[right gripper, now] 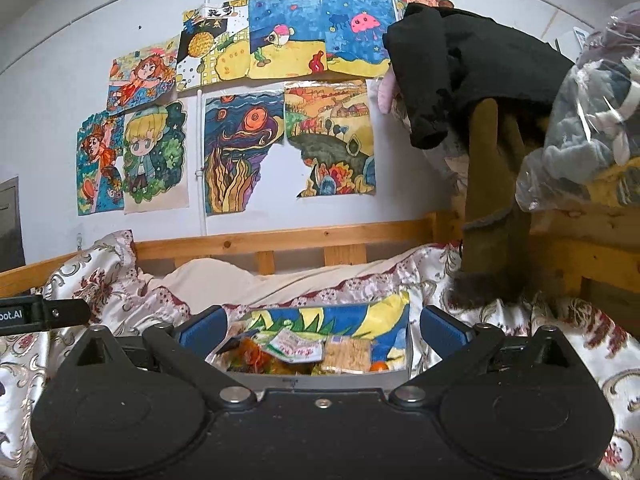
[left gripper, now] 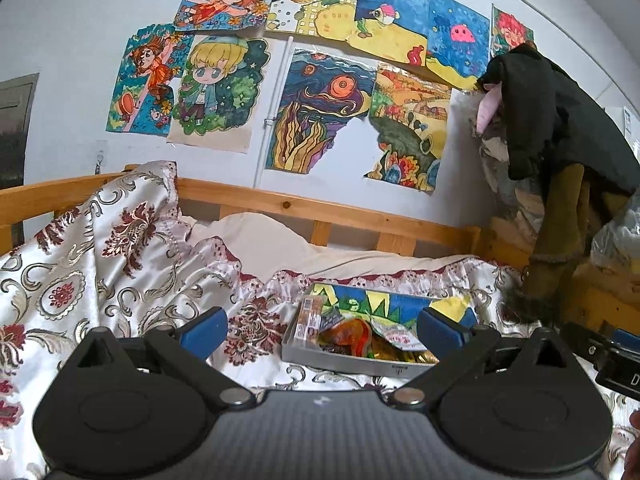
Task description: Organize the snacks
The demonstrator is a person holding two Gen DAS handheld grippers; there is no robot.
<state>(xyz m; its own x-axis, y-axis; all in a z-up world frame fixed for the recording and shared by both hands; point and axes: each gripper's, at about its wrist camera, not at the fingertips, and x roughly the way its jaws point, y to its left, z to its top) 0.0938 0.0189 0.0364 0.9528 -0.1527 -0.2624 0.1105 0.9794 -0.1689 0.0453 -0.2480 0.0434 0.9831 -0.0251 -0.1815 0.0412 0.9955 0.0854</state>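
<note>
A grey box (left gripper: pixel 352 361) with a colourful painted lid lies on the patterned bedspread and holds several snack packets, among them an orange one (left gripper: pixel 352 336) and a long boxed one (left gripper: pixel 306 318). My left gripper (left gripper: pixel 322 330) is open and empty, just short of the box, which sits toward its right finger. In the right wrist view the same box (right gripper: pixel 312 378) sits between the fingers of my right gripper (right gripper: pixel 320 330), which is open and empty. A cracker packet (right gripper: pixel 346 354) and a white sachet (right gripper: pixel 296 346) lie in it.
The floral bedspread (left gripper: pixel 100 264) is bunched up at the left. A wooden bed rail (left gripper: pixel 320 210) runs behind. Clothes (left gripper: pixel 560 128) hang at the right above a wooden frame, with a plastic bag (right gripper: pixel 592 128) of items. Drawings cover the wall.
</note>
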